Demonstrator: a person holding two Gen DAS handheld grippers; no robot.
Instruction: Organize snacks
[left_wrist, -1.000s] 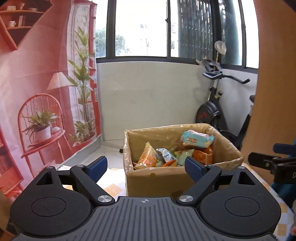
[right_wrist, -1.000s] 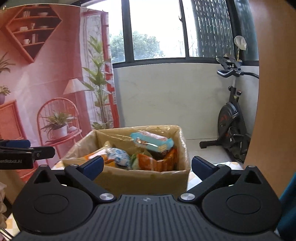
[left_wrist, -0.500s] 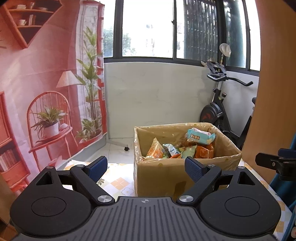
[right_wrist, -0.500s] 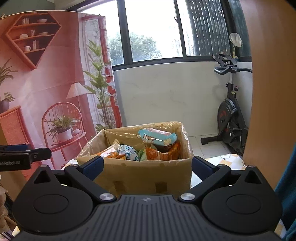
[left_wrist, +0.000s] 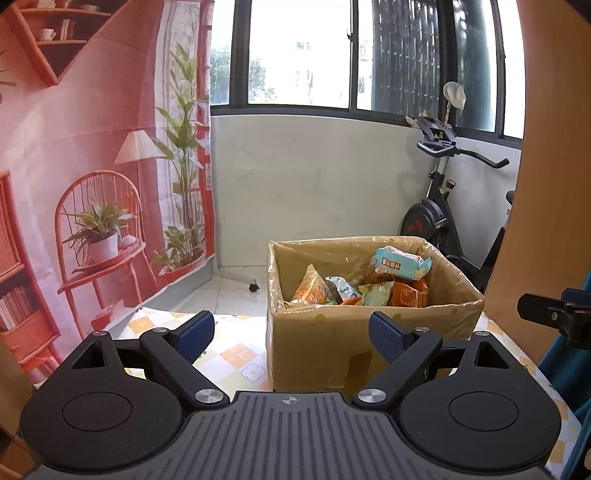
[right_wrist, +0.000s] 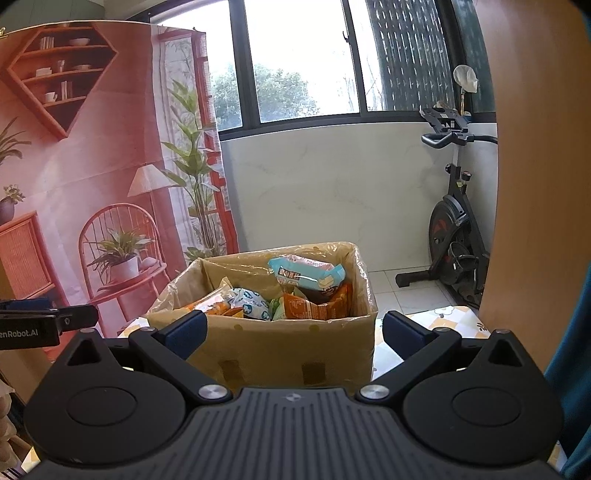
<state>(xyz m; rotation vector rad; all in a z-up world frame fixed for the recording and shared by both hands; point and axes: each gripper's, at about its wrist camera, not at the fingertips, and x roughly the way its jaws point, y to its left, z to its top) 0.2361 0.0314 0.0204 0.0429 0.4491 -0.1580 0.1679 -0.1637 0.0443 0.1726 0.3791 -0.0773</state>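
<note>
A cardboard box (left_wrist: 369, 343) lined with clear plastic stands on the table and holds several snack packets. A light blue packet (left_wrist: 400, 261) lies on top of orange and green ones. The box also shows in the right wrist view (right_wrist: 280, 347) with the blue packet (right_wrist: 306, 275) on top. My left gripper (left_wrist: 291, 334) is open and empty, in front of the box's left part. My right gripper (right_wrist: 293, 330) is open and empty, just in front of the box. The right gripper's tip shows at the right edge of the left wrist view (left_wrist: 554, 314).
The table has a checked yellow and white cloth (left_wrist: 229, 354). An exercise bike (left_wrist: 443, 221) stands behind the box by the white wall. A red printed backdrop (left_wrist: 92, 184) hangs on the left. A wooden panel (right_wrist: 535, 166) rises on the right.
Both grippers have pulled back and to the left from the box. The box now looks smaller and sits further right in the left wrist view. Both stay open and empty.
</note>
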